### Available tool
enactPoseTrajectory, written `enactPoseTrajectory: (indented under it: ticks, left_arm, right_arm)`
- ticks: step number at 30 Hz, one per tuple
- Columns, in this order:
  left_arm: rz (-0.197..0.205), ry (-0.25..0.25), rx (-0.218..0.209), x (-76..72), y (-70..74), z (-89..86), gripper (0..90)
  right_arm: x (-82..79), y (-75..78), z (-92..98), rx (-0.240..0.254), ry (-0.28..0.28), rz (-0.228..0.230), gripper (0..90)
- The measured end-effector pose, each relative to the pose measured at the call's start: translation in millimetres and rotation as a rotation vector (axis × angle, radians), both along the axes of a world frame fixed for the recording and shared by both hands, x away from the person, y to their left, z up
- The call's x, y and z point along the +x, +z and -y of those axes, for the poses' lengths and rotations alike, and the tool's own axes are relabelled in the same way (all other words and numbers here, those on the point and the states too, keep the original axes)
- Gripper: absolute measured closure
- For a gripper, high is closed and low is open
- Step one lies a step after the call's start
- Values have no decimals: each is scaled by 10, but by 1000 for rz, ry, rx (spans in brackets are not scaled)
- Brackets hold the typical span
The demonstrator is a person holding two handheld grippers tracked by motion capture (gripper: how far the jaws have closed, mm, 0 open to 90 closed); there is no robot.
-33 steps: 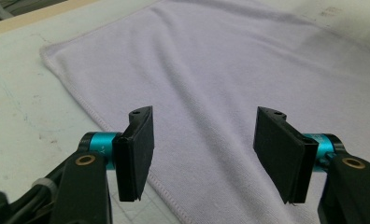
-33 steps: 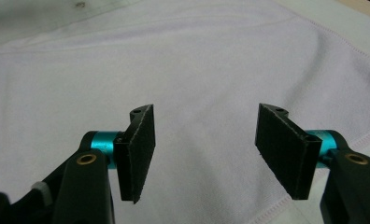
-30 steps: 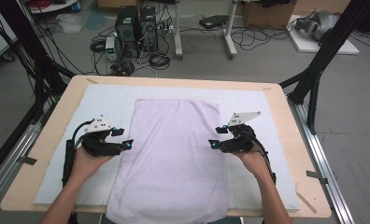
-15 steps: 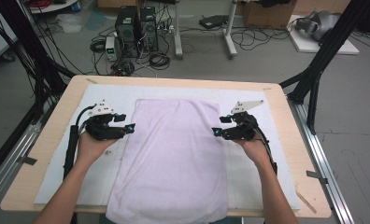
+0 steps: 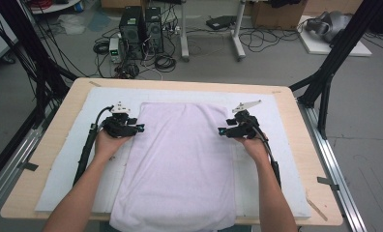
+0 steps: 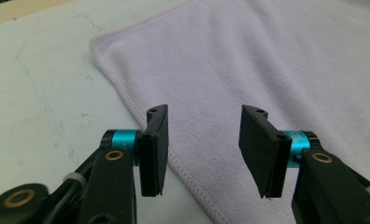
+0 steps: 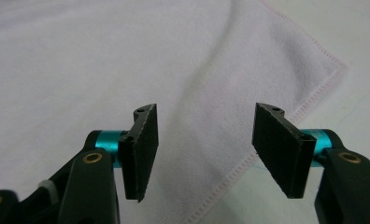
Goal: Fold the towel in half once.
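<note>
A pale lilac towel (image 5: 180, 159) lies flat on the white mat (image 5: 64, 179), its near end hanging over the table's front edge. My left gripper (image 5: 140, 128) hovers at the towel's left hem near the far left corner. In the left gripper view the hemmed towel edge (image 6: 127, 100) runs under the left gripper (image 6: 204, 121). Its jaws have just been closing and stand open, not pressing the cloth. My right gripper (image 5: 222, 130) sits at the right hem near the far right corner. In the right gripper view the right gripper (image 7: 206, 116) is open above the towel hem (image 7: 314, 100).
The wooden table (image 5: 49, 130) shows bare wood around the mat. Metal rails (image 5: 339, 179) run along both sides, and black frame poles (image 5: 334, 58) rise at the back corners. Computer towers (image 5: 141, 24) and cables lie on the floor beyond.
Both hands have moved away from the person along the towel's side hems, toward its far corners, and sunk a little. The left jaws stand closer together than before.
</note>
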State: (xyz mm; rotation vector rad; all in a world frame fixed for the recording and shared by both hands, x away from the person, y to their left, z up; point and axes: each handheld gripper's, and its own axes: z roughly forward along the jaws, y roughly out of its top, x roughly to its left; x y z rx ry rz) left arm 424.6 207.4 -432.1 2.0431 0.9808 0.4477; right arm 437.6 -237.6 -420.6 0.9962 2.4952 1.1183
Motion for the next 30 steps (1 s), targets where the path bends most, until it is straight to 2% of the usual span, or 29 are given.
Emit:
enactPoseTrajectory:
  ticks: [2,5,6,8,10,13,14,17,19,22,24,27,30]
  left_arm:
    - [-3,17,11,25,-41,18,560]
    - [-5,79,43,81,-127,43,603]
    - [-18,84,23,102,-157,29,607]
    - [-24,96,-11,126,-172,-6,633]
    - [-14,75,1,129,-168,-11,700]
    - [-18,72,12,117,-157,26,845]
    - [-16,71,18,112,-155,38,857]
    - [-39,72,8,103,-130,2,867]
    - [-38,68,-9,85,-92,-40,867]
    - [-5,57,-39,38,39,-124,868]
    - [18,45,-49,-13,128,-174,868]
    - [22,11,-87,-113,235,-250,868]
    - [55,-28,-73,-278,348,-273,868]
  right_arm:
    - [30,-59,-18,-25,-21,-14,424]
    - [74,-151,-9,-38,-69,-39,436]
    - [95,-191,3,-39,-94,-57,443]
    - [98,-210,25,-17,-114,-49,502]
    - [108,-224,37,-22,-119,-30,563]
    - [110,-214,37,-15,-121,-44,700]
    - [113,-210,32,-11,-111,-47,773]
    - [103,-194,-4,-18,-88,-51,828]
    - [101,-166,18,-16,-79,-59,835]
    - [84,-92,62,17,-71,-47,839]
    - [64,-3,110,57,-61,-31,840]
    - [3,112,201,115,-46,-29,842]
    - [-111,223,230,147,-21,-26,843]
